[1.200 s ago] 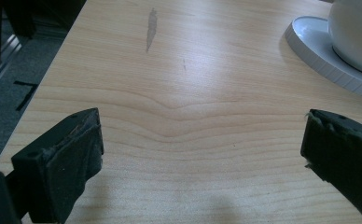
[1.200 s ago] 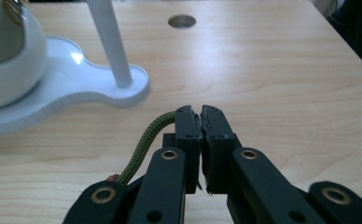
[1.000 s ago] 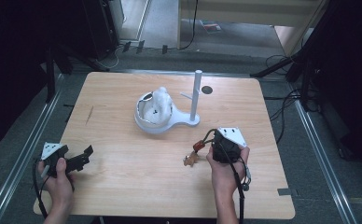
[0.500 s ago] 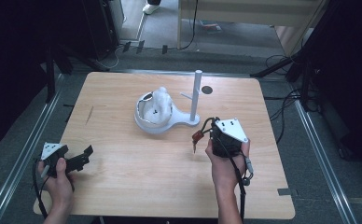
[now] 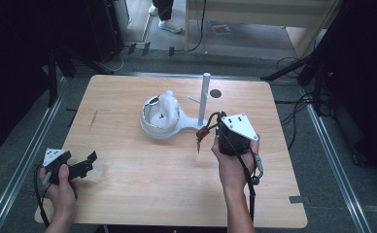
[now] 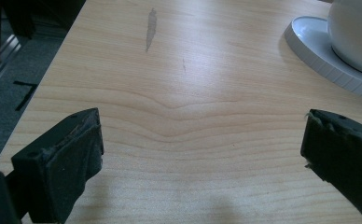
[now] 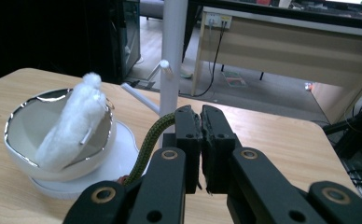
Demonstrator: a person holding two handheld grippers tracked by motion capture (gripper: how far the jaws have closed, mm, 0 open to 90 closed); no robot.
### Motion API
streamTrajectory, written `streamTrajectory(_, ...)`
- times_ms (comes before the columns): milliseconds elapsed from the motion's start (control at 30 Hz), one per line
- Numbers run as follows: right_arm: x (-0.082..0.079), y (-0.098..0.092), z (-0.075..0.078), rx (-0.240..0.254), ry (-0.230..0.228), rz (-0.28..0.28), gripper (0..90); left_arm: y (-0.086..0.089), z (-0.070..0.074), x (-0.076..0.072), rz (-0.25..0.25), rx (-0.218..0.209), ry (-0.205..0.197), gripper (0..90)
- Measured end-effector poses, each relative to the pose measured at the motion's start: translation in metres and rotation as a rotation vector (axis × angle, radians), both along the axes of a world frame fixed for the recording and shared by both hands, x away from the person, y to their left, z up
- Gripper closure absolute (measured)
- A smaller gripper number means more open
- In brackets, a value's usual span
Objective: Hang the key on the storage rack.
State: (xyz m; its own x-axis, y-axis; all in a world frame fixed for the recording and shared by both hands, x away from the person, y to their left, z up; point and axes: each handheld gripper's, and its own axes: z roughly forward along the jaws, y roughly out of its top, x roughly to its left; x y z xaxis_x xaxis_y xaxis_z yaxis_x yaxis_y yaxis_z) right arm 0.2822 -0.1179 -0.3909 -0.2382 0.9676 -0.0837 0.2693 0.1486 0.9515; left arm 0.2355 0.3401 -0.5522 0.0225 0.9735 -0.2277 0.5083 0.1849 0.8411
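Observation:
My right gripper is held above the table, just right of the white peg stand. Its jaws are shut on an olive braided cord, from which a brown tag and a small metal piece dangle free of the wood. A white bowl with a silver rim sits on the stand's round base and holds a fluffy white piece. At the front left, my left gripper rests low over bare wood, open with nothing between its jaws.
The stand carries short side pegs. A dark round mark lies behind the stand. The left gripper view catches the base's edge at the upper right. Metal rails run beside the table's left and right edges, with cables on the floor.
My right gripper has risen and moved back toward the stand, lifting the cord and its dangling tag off the table. The left gripper has not moved.

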Motion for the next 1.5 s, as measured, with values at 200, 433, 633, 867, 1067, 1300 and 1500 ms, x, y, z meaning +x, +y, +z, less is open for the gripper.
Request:
streamTrajectory(200, 0.004, 0.006, 0.011, -0.004, -0.020, 0.020, 87.6, 0.000, 0.000, 0.000, 0.001, -0.002, -0.002, 0.0)
streamTrajectory(433, 0.008, 0.010, 0.021, -0.010, -0.038, 0.035, 87.6, 0.000, 0.000, 0.000, 0.000, -0.001, -0.003, 0.0)
streamTrajectory(633, 0.013, 0.013, 0.029, -0.014, -0.047, 0.046, 87.6, 0.000, 0.000, 0.000, 0.001, 0.000, -0.004, 0.0)
streamTrajectory(867, 0.022, 0.014, 0.034, -0.019, -0.048, 0.061, 87.6, 0.000, 0.000, 0.000, 0.000, 0.000, -0.005, 0.0)
streamTrajectory(1067, 0.032, 0.016, 0.036, -0.021, -0.040, 0.070, 87.6, 0.000, 0.000, 0.000, 0.000, -0.001, -0.004, 0.0)
streamTrajectory(1300, 0.043, 0.017, 0.034, -0.025, -0.025, 0.072, 87.6, 0.000, 0.000, 0.000, -0.001, -0.001, -0.003, 0.0)
streamTrajectory(1500, 0.053, 0.016, 0.027, -0.028, -0.001, 0.065, 87.6, 0.000, 0.000, 0.000, 0.000, -0.001, -0.005, 0.0)
